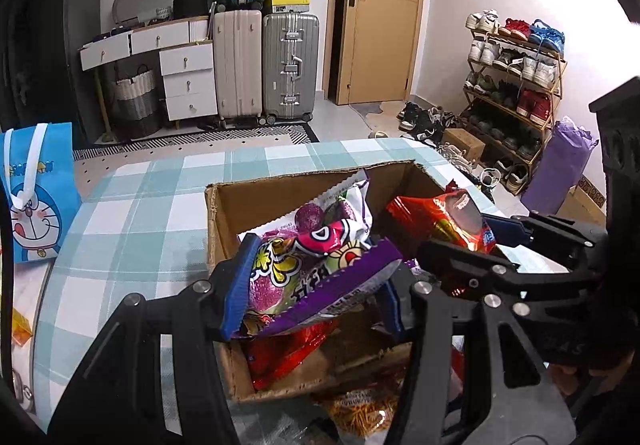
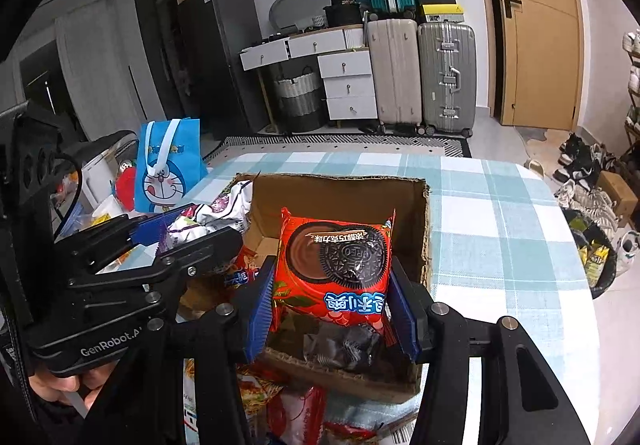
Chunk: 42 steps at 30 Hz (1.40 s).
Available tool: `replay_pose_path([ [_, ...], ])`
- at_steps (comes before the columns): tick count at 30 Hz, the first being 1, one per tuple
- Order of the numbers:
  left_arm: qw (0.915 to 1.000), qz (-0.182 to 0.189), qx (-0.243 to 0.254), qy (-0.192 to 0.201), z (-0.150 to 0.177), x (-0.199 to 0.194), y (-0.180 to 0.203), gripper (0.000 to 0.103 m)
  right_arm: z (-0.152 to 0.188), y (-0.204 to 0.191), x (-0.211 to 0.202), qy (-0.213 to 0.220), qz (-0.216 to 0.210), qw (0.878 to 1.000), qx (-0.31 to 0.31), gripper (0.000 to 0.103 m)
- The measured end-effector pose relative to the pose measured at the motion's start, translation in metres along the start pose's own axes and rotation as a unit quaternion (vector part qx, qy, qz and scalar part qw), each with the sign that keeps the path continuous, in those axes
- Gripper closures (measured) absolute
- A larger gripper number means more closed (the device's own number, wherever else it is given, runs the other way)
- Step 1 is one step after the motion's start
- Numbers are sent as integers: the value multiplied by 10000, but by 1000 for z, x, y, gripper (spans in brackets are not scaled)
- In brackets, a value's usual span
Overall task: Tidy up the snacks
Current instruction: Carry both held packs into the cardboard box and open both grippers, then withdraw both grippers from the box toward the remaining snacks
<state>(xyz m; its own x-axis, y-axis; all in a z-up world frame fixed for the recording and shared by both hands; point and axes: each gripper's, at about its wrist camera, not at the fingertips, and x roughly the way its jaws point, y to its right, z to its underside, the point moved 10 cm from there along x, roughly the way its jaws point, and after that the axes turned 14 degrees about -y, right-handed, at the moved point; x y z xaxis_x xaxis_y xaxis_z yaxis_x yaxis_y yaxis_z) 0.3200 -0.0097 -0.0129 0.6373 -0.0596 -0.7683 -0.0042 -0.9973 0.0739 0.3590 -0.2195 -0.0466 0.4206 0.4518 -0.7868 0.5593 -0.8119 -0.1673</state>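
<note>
An open cardboard box (image 1: pixel 224 213) (image 2: pixel 416 197) stands on the checked tablecloth. My left gripper (image 1: pixel 316 285) is shut on a purple and pink candy bag (image 1: pixel 312 261), held over the box's left side; it also shows in the right wrist view (image 2: pixel 212 221). My right gripper (image 2: pixel 332 309) is shut on a red Oreo packet (image 2: pixel 336 265), held upright over the box; it also shows in the left wrist view (image 1: pixel 448 221). Red snack packs (image 1: pixel 280 357) and a dark pack (image 2: pixel 340 345) lie inside the box.
More snack packs (image 1: pixel 360 413) (image 2: pixel 296 409) lie on the table in front of the box. A blue Doraemon bag (image 1: pixel 36 197) (image 2: pixel 168 165) stands at the table's left edge. Suitcases, drawers and a shoe rack (image 1: pixel 516 85) stand beyond the table.
</note>
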Motion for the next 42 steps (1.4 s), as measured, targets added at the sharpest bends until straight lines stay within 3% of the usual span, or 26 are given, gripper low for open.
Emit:
replay_pose_path([
  [15, 9995, -89, 38, -290, -8, 40, -3, 50, -11, 12, 15, 44, 172, 9998, -54, 48],
  [17, 9997, -54, 58, -251, -5, 37, -1, 44, -10, 12, 13, 65, 175, 9998, -89, 44],
  [20, 9998, -34, -18, -178, -3, 28, -4, 24, -8, 12, 0, 252, 226, 9994, -102, 30],
  [22, 9998, 81, -19, -160, 1, 20, -3, 20, -5, 15, -10, 360, 278, 9990, -54, 11],
  [25, 10000, 64, -39, -32, 8, 2, -5, 7, 6, 18, -29, 423, 269, 9987, 14, 1],
  [26, 10000, 45, -61, 18, 12, -5, -7, 1, 11, 20, -33, 375, 293, 9989, 20, 1],
  [36, 9992, 113, -390, 52, 69, -45, -34, 1, 60, 22, -62, 142, 425, 9990, 32, 0],
  [42, 9991, -97, -409, 40, 92, -56, -46, 1, 80, 20, -67, 24, 429, 9990, 110, 0],
])
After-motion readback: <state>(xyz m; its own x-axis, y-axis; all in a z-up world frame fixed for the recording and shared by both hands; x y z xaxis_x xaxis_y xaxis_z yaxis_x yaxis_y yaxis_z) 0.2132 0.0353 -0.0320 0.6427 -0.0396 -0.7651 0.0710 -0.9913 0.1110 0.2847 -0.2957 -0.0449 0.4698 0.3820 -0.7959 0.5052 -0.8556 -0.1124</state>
